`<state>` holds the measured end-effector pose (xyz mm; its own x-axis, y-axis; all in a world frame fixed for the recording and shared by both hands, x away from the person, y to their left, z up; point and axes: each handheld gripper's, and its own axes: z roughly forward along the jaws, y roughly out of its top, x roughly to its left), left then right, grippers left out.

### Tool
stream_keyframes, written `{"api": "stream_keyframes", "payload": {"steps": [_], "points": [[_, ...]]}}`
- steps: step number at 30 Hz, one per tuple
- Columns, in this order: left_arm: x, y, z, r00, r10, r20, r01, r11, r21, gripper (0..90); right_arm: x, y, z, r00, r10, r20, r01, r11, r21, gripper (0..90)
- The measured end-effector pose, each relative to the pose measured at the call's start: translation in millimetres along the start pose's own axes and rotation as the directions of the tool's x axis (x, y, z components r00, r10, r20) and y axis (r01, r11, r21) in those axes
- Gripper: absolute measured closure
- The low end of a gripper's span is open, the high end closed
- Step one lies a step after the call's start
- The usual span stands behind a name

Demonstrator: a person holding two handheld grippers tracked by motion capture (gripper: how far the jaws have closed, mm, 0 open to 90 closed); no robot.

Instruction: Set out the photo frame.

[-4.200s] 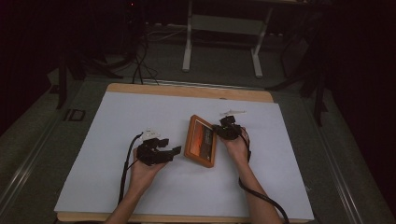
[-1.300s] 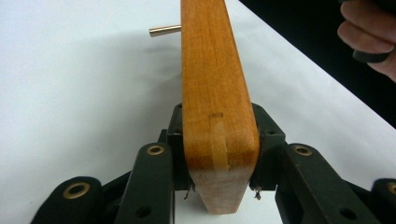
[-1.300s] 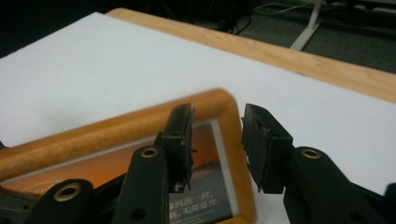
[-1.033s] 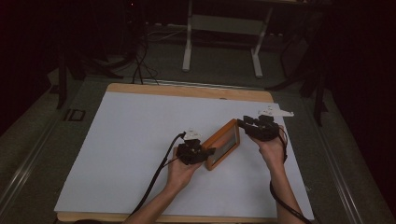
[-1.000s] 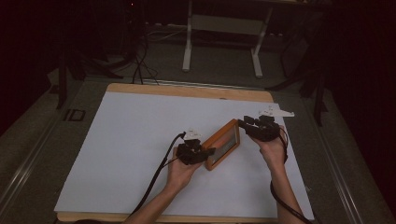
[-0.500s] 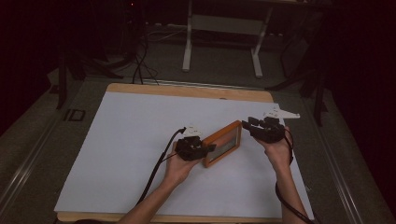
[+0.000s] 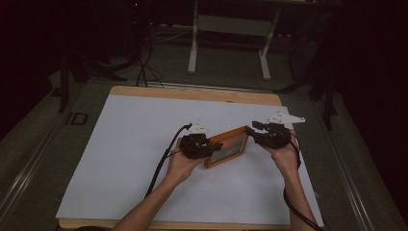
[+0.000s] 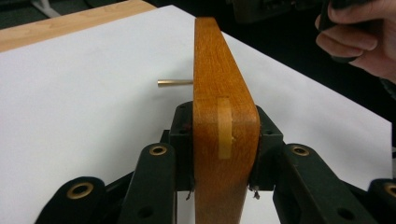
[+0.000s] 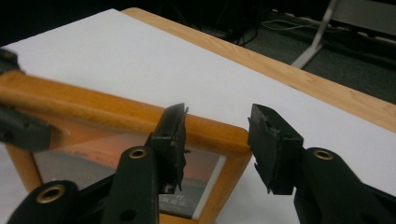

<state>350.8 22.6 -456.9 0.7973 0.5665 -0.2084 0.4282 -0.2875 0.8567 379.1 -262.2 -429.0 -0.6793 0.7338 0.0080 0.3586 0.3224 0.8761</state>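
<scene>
Here the left gripper (image 8: 219, 154) has its jaws pressed on both faces of the frame (image 8: 224, 93), at one corner, so the frame stays lifted over the white sheet (image 7: 134, 134). The right gripper (image 9: 217, 140) has just been opening; its jaws stand apart around the opposite corner, not pressing, probably to let the left one carry it alone.

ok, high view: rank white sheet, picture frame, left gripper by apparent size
1. white sheet, by far the largest.
2. picture frame and left gripper: they look alike in area, and the frame is tilted off the sheet, so no ranking.
</scene>
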Motion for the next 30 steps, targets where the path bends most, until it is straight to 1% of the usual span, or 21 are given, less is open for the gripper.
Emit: {"api": "stream_keyframes", "payload": {"steps": [1, 2, 3, 4, 5, 6, 7, 8, 9, 10, 13, 15, 18, 22, 25, 26, 28, 30], "points": [[0.0, 0.0, 0.0, 1.0, 0.0, 0.0, 0.0, 1.0, 0.0, 69.3, 0.0, 0.0, 0.0, 1.0, 0.0, 0.0, 0.0, 1.0, 0.0, 55.0], [2.6, 3.6, -3.0, 0.9999, 0.012, 0.01, -0.012, 0.9999, 0.003, 69.3, 2.7, 0.8, 0.3, 0.9994, -0.022, -0.028, 0.022, 1.0, -0.007, 54.7], [2.6, 3.6, -3.0, 0.9999, 0.012, 0.01, -0.012, 0.9999, 0.003, 69.3, 2.7, 0.8, 0.3, 0.9994, -0.022, -0.028, 0.022, 1.0, -0.007, 54.7], [3.4, 5.4, -4.6, 0.9997, 0.02, 0.014, -0.02, 0.9998, 0.006, 69.3, 3.7, 1.2, 0.5, 0.9989, -0.031, -0.035, 0.03, 1.0, -0.007, 54.7], [4.2, 7.3, -6.3, 0.9993, 0.032, 0.018, -0.033, 0.9994, 0.011, 69.2, 4.9, 1.8, 0.9, 0.9981, -0.041, -0.046, 0.04, 0.999, -0.009, 54.7], [4.8, 10.9, -9.2, 0.9987, 0.046, 0.025, -0.046, 0.9988, 0.016, 69.3, 7.3, 2.7, 2.2, 0.996, -0.058, -0.068, 0.058, 0.998, -0.007, 54.6], [4.8, 10.9, -9.2, 0.9987, 0.046, 0.025, -0.046, 0.9988, 0.016, 69.2, 7.3, 2.7, 2.2, 0.996, -0.058, -0.068, 0.058, 0.998, -0.007, 54.6], [4.8, 12.7, -10.4, 0.9981, 0.055, 0.028, -0.055, 0.9983, 0.018, 69.3, 9.5, 3.4, 4.0, 0.9939, -0.072, -0.084, 0.071, 0.997, -0.007, 54.6], [4.8, 14.3, -11.6, 0.9973, 0.066, 0.032, -0.067, 0.9976, 0.02, 69.3, 9.5, 3.4, 4.0, 0.9939, -0.072, -0.084, 0.071, 0.997, -0.007, 54.6], [4.2, 17.1, -12.9, 0.9961, 0.08, 0.037, -0.081, 0.9963, 0.026, 69.2, 10.6, 3.7, 5.0, 0.9926, -0.077, -0.094, 0.077, 0.997, -0.008, 54.4], [3.0, 22.1, -14.9, 0.9924, 0.113, 0.05, -0.115, 0.9927, 0.036, 69.2, 14.3, 4.6, 7.2, 0.9863, -0.093, -0.137, 0.092, 0.996, -0.01, 52.1], [2.3, 26.0, -16.3, 0.9898, 0.131, 0.057, -0.133, 0.9901, 0.044, 69.2, 17.1, 5.1, 9.0, 0.9788, -0.112, -0.172, 0.112, 0.994, -0.011, 48.6], [1.9, 31.3, -18.4, 0.9857, 0.156, 0.064, -0.159, 0.9856, 0.055, 69.2, 20.2, 5.7, 10.1, 0.9665, -0.137, -0.217, 0.136, 0.99, -0.019, 46.9], [2.6, 36.8, -20.7, 0.9805, 0.179, 0.082, -0.184, 0.9803, 0.071, 69.2, 22.3, 6.5, 11.1, 0.9562, -0.146, -0.254, 0.145, 0.989, -0.024, 45.8], [2.9, 40.8, -21.7, 0.9773, 0.191, 0.093, -0.198, 0.9766, 0.083, 69.2, 23.3, 6.8, 12.3, 0.9466, -0.155, -0.283, 0.153, 0.988, -0.029, 44.3], [2.9, 41.7, -21.9, 0.9767, 0.193, 0.093, -0.201, 0.9758, 0.086, 69.2, 24.7, 6.9, 13.2, 0.9425, -0.165, -0.291, 0.164, 0.986, -0.027, 43.7], [1.5, 44.2, -21.9, 0.9737, 0.206, 0.097, -0.215, 0.9721, 0.093, 69.2, 28.6, 6.9, 15.8, 0.9378, -0.184, -0.294, 0.189, 0.982, -0.012, 42.2], [-0.9, 47.3, -21.8, 0.9688, 0.225, 0.103, -0.236, 0.9664, 0.103, 69.2, 31.2, 6.8, 18.9, 0.9323, -0.199, -0.302, 0.207, 0.978, -0.006, 41.3]]}}
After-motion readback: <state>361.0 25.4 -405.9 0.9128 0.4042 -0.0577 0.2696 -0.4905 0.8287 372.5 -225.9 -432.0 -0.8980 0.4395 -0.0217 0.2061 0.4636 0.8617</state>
